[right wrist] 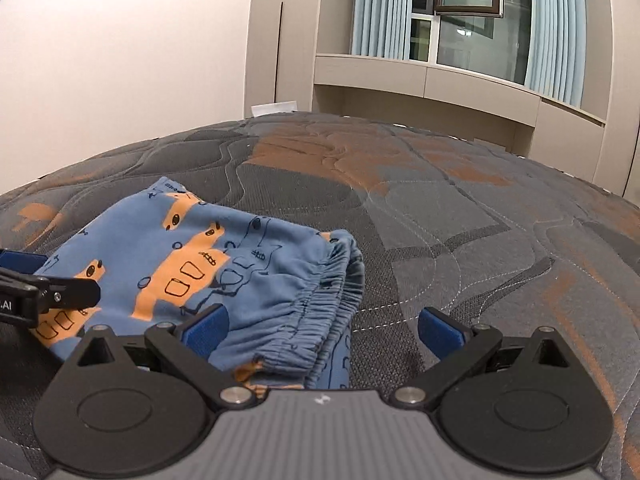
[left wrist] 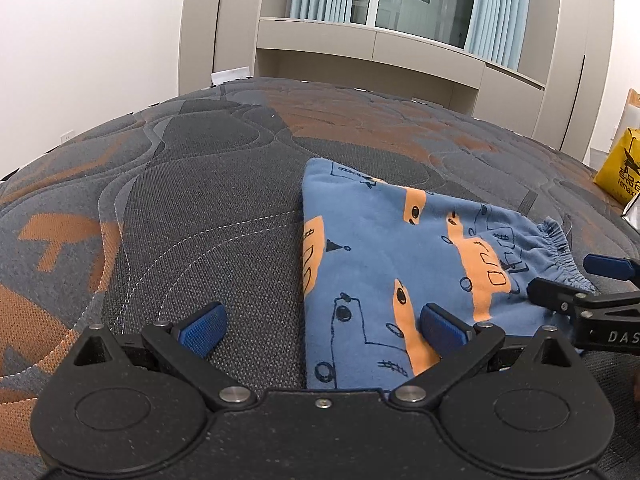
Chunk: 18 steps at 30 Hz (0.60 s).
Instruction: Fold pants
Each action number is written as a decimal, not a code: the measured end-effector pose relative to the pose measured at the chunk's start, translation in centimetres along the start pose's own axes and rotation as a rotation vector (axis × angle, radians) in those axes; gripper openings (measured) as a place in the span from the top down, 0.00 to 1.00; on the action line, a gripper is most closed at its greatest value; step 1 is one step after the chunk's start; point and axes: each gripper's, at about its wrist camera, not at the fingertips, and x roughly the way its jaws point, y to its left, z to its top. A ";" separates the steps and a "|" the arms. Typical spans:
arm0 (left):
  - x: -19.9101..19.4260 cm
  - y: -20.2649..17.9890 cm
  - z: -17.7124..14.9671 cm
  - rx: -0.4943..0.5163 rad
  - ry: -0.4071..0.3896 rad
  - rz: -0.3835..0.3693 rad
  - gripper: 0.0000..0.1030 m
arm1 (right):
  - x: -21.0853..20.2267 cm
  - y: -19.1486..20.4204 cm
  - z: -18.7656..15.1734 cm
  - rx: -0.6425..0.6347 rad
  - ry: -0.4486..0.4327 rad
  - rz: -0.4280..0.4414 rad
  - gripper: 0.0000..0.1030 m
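I see the folded pants lying on the mattress; my left claw and right claw both gape wide, gripping nothing.

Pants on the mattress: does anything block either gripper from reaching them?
Nothing visible does. The pants lie folded on the mattress, with the open left gripper and open right gripper directly at their near edge.

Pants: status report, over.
Left gripper open, right gripper open, neither gripping. Pants folded on mattress. Nothing in the way.
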 end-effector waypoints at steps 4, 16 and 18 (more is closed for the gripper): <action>0.0 0.1 0.0 -0.005 0.000 -0.005 0.00 | -0.3 -0.9 0.9 0.044 -0.037 0.073 0.00; 0.2 0.3 -0.1 -0.017 -0.001 -0.016 0.00 | 10.7 1.8 8.4 -0.235 0.127 0.122 0.00; 0.2 0.3 -0.1 -0.016 -0.002 -0.016 0.00 | 10.9 1.2 8.2 -0.198 0.107 0.130 0.00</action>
